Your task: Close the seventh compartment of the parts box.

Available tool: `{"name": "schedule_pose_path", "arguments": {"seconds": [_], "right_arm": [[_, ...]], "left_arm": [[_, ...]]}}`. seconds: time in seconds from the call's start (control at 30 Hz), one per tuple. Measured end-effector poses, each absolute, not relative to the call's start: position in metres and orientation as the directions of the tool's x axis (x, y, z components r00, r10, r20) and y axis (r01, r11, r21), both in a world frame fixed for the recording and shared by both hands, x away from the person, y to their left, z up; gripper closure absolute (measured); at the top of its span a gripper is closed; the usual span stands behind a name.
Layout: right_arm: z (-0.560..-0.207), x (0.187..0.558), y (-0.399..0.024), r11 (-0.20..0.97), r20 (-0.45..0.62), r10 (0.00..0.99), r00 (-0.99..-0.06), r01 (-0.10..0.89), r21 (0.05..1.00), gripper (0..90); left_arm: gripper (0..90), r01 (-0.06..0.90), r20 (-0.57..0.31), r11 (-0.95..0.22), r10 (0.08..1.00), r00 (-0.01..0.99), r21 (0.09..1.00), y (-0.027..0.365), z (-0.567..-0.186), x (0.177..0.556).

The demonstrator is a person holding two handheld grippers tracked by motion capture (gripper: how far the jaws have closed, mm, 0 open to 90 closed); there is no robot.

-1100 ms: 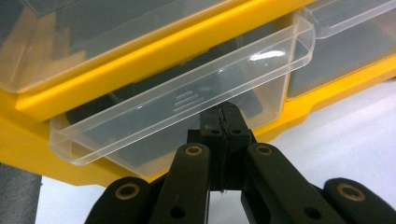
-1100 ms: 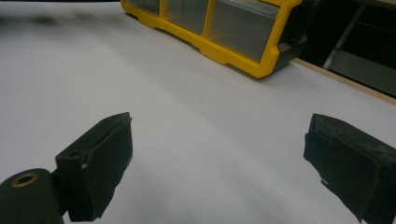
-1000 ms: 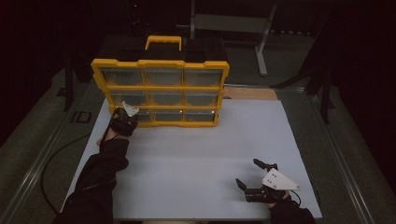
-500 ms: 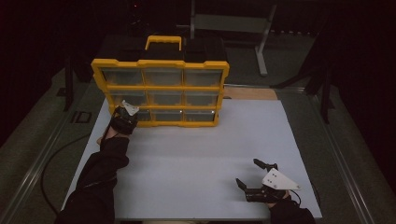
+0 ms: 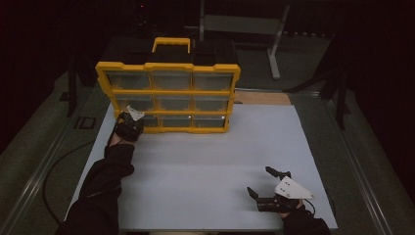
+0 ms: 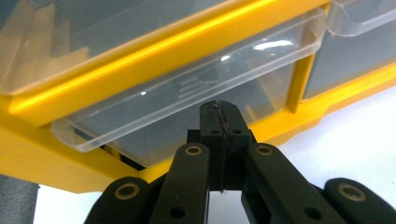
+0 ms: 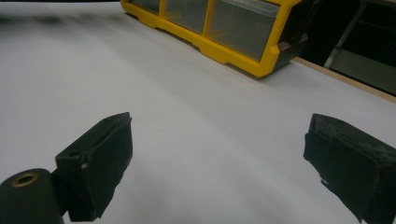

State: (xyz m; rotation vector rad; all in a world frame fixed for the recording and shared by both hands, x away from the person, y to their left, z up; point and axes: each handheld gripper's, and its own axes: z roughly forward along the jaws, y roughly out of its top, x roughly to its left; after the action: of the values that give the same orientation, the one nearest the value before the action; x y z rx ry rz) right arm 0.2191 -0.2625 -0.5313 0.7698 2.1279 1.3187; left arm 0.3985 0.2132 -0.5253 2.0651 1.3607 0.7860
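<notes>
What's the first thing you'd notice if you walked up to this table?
The big yellow drawer box with see-through drawers, standing upright at the far side of the white table. The left gripper, jaws shut, sits right at its bottom-left drawer. The right gripper rests near the front right edge with its jaws wide open and nothing between them.

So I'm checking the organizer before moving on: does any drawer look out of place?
One does: the bottom-left clear drawer of the yellow organizer sits slightly pulled out and askew, its lip proud of the frame. The left gripper, jaws shut, is right at it.
</notes>
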Motion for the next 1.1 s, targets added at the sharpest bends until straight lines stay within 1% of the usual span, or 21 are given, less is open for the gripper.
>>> {"name": "schedule_pose_path", "arguments": {"seconds": [0.07, 0.27, 0.33, 0.4, 0.53, 0.6, 0.63, 0.7, 0.73, 0.77, 0.8, 0.87, 0.9, 0.93, 0.97, 1.03, 1.1], "right_arm": [[-0.531, 0.219, -0.263, 0.368, -0.132, 0.695, -0.707, 0.192, 0.910, 7.9], [-0.531, 0.219, -0.262, 0.367, -0.132, 0.693, -0.709, 0.189, 0.911, 7.9], [-0.531, 0.219, -0.262, 0.368, -0.134, 0.693, -0.708, 0.189, 0.910, 7.9], [-0.531, 0.219, -0.262, 0.367, -0.133, 0.694, -0.708, 0.189, 0.911, 7.9], [-0.530, 0.219, -0.262, 0.369, -0.135, 0.693, -0.708, 0.187, 0.910, 7.9], [-0.531, 0.219, -0.262, 0.371, -0.138, 0.692, -0.708, 0.186, 0.910, 8.0], [-0.530, 0.219, -0.262, 0.370, -0.137, 0.694, -0.707, 0.187, 0.910, 7.9], [-0.530, 0.218, -0.262, 0.368, -0.137, 0.695, -0.706, 0.187, 0.911, 7.9], [-0.530, 0.218, -0.262, 0.369, -0.137, 0.694, -0.707, 0.186, 0.911, 7.9], [-0.530, 0.218, -0.262, 0.369, -0.136, 0.694, -0.707, 0.187, 0.910, 7.9], [-0.530, 0.218, -0.262, 0.368, -0.136, 0.695, -0.706, 0.188, 0.911, 7.9], [-0.530, 0.218, -0.262, 0.368, -0.135, 0.695, -0.706, 0.189, 0.911, 7.9], [-0.530, 0.218, -0.262, 0.368, -0.135, 0.695, -0.706, 0.188, 0.910, 7.9], [-0.530, 0.218, -0.262, 0.370, -0.138, 0.695, -0.706, 0.186, 0.910, 7.9], [-0.530, 0.218, -0.262, 0.371, -0.138, 0.694, -0.707, 0.187, 0.910, 7.9], [-0.530, 0.218, -0.262, 0.370, -0.137, 0.694, -0.707, 0.187, 0.910, 7.9], [-0.530, 0.218, -0.262, 0.367, -0.134, 0.696, -0.706, 0.189, 0.911, 7.9]], "left_arm": [[88.9, 0.613, 0.170, -0.342, 0.932, 0.321, 0.712, 0.212, -0.525, 0.396], [76.2, 0.609, 0.136, -0.324, 0.932, 0.335, 0.724, 0.212, -0.521, 0.388], [67.8, 0.609, 0.125, -0.322, 0.931, 0.343, 0.725, 0.211, -0.519, 0.385], [63.7, 0.602, 0.125, -0.323, 0.929, 0.348, 0.730, 0.210, -0.518, 0.382], [52.7, 0.599, 0.116, -0.312, 0.932, 0.343, 0.738, 0.209, -0.518, 0.376], [51.0, 0.599, 0.117, -0.313, 0.932, 0.343, 0.737, 0.208, -0.518, 0.373], [46.7, 0.599, 0.116, -0.310, 0.933, 0.340, 0.738, 0.208, -0.518, 0.372], [42.1, 0.610, 0.105, -0.307, 0.933, 0.344, 0.730, 0.207, -0.518, 0.371], [37.3, 0.605, 0.105, -0.308, 0.932, 0.347, 0.735, 0.206, -0.518, 0.369], [35.9, 0.602, 0.107, -0.308, 0.932, 0.347, 0.737, 0.205, -0.518, 0.368], [32.3, 0.607, 0.105, -0.307, 0.933, 0.345, 0.734, 0.204, -0.518, 0.368], [24.2, 0.619, 0.078, -0.298, 0.931, 0.357, 0.726, 0.205, -0.517, 0.368], [16.2, 0.625, 0.067, -0.301, 0.927, 0.369, 0.720, 0.205, -0.518, 0.369], [12.7, 0.630, 0.068, -0.308, 0.925, 0.375, 0.713, 0.204, -0.518, 0.368], [12.3, 0.633, 0.064, -0.312, 0.922, 0.382, 0.709, 0.204, -0.518, 0.368], [3.5, 0.639, 0.059, -0.323, 0.915, 0.398, 0.698, 0.203, -0.520, 0.368], [0.6, 0.634, 0.055, -0.326, 0.911, 0.408, 0.701, 0.203, -0.520, 0.367]]}}
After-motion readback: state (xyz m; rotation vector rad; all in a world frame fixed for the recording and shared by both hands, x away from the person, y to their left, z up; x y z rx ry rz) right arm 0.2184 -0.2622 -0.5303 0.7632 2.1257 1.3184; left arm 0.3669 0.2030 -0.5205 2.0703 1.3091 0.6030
